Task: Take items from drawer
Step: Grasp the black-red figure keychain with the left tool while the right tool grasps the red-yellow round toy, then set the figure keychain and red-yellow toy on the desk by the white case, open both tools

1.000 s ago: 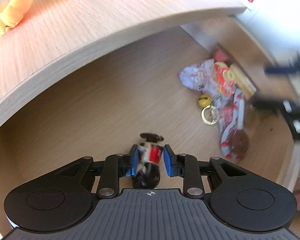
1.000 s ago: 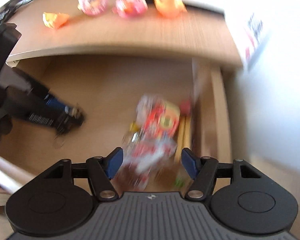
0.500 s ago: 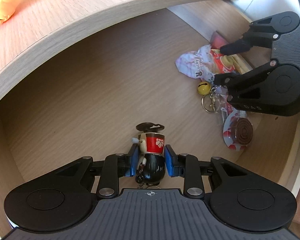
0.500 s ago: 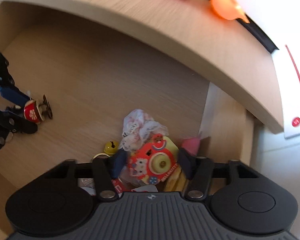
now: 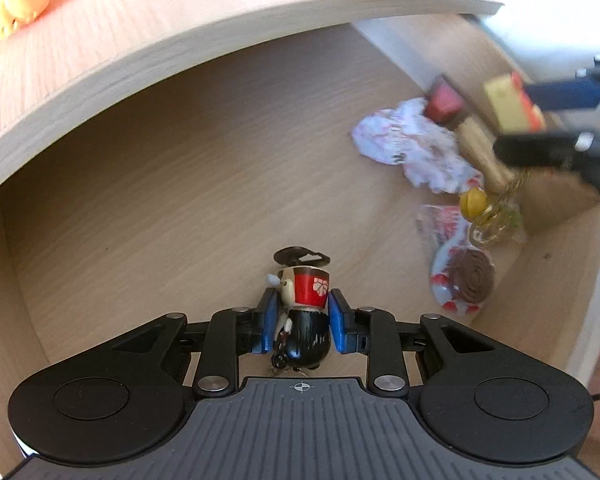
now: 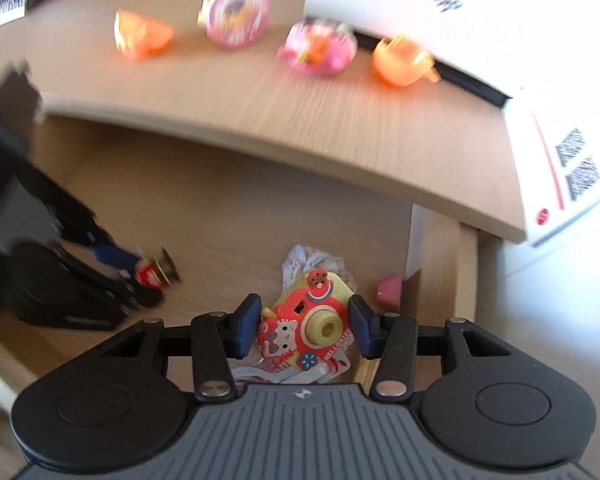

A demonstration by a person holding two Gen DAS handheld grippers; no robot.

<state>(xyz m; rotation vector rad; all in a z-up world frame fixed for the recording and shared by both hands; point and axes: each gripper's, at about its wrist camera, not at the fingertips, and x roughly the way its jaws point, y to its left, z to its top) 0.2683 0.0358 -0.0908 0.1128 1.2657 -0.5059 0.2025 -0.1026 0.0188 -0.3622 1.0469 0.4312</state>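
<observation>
The wooden drawer (image 5: 160,200) stands open under the desk top (image 5: 180,20). My left gripper (image 5: 302,312) is shut on a small figurine (image 5: 310,290) with a black body and a red band, just above the drawer floor at the front. In the right wrist view, my right gripper (image 6: 304,324) is shut on a red and yellow toy camera (image 6: 320,320), held above the pile at the drawer's right side. The left wrist view shows that gripper (image 5: 532,120), blurred, with the toy camera (image 5: 504,106) in it. The left gripper (image 6: 112,258) and figurine (image 6: 150,274) appear blurred at the left.
A crumpled white wrapper (image 5: 412,148), a red piece (image 5: 442,104), a wooden stick (image 5: 482,152), a yellow bell (image 5: 473,201) and a spiral sweet (image 5: 470,282) lie at the drawer's right. Pink toys (image 6: 236,12), orange toys (image 6: 140,36) and a white box (image 6: 560,152) sit on the desk.
My right gripper has shut on the toy camera and lifted it off the pile. My left gripper keeps the figurine and has barely shifted.
</observation>
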